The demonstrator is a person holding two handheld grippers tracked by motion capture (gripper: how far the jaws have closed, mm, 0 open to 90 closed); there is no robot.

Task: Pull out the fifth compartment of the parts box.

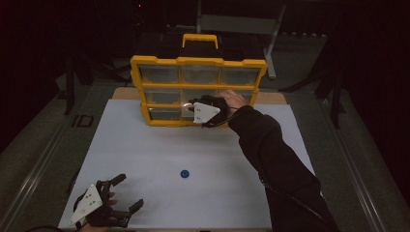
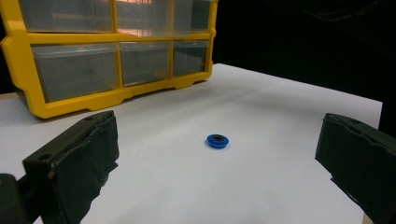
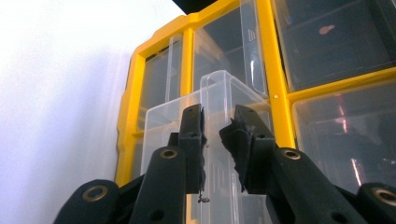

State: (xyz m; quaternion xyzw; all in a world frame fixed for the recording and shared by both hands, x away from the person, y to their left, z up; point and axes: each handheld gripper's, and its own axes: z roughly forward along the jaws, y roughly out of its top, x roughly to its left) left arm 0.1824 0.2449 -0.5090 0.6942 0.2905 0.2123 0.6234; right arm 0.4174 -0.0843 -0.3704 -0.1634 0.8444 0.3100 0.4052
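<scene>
Black fingers (image 3: 194,135) of the right gripper (image 3: 219,126) pinch the handle of a clear drawer (image 3: 219,93), partly drawn from the yellow organizer (image 1: 197,62) at the bench's far side. Left gripper (image 2: 219,154) waits with fingers spread, low near the blue washer (image 2: 217,140) on the white bench (image 1: 145,145). Judging by this, the drawer is opening; the washer probably has yet to go in.

Dim room, white tabletop (image 1: 159,150)

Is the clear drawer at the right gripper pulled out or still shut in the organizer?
Pulled out. The clear drawer juts forward of the yellow organizer frame, with the right gripper closed on its handle.
</scene>
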